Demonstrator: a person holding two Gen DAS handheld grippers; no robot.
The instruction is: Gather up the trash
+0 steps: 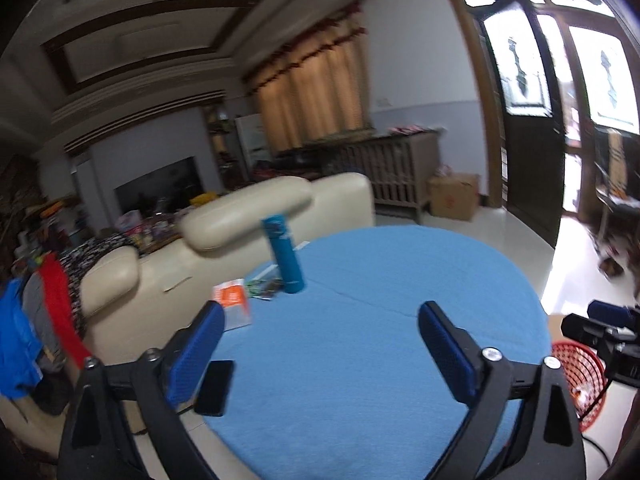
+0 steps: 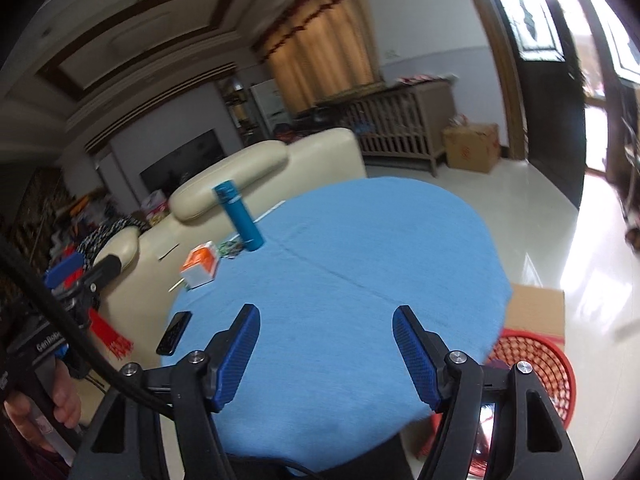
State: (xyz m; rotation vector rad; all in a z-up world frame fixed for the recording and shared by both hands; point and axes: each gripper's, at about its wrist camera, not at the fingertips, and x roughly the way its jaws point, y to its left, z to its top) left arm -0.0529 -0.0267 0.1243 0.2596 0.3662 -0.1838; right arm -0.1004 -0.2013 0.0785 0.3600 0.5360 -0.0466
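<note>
A round table with a blue cloth (image 1: 380, 320) (image 2: 360, 260) fills both views. On its far left edge lie an orange-and-white carton (image 1: 234, 304) (image 2: 201, 264) and a crumpled patterned wrapper (image 1: 262, 289) (image 2: 231, 249), beside an upright blue bottle (image 1: 285, 256) (image 2: 240, 216). A red mesh basket (image 1: 580, 376) (image 2: 536, 364) stands on the floor at the table's right. My left gripper (image 1: 320, 344) is open and empty above the near cloth. My right gripper (image 2: 326, 344) is open and empty too. The left gripper also shows at the left edge of the right wrist view (image 2: 76, 276).
A black phone (image 1: 215, 388) (image 2: 174, 333) lies at the table's left edge. A cream sofa (image 1: 240, 220) (image 2: 260, 168) stands just behind the table. A cardboard box (image 2: 536, 312) sits behind the basket. Another box (image 1: 454, 196) stands by the far cabinet. The door is at the right.
</note>
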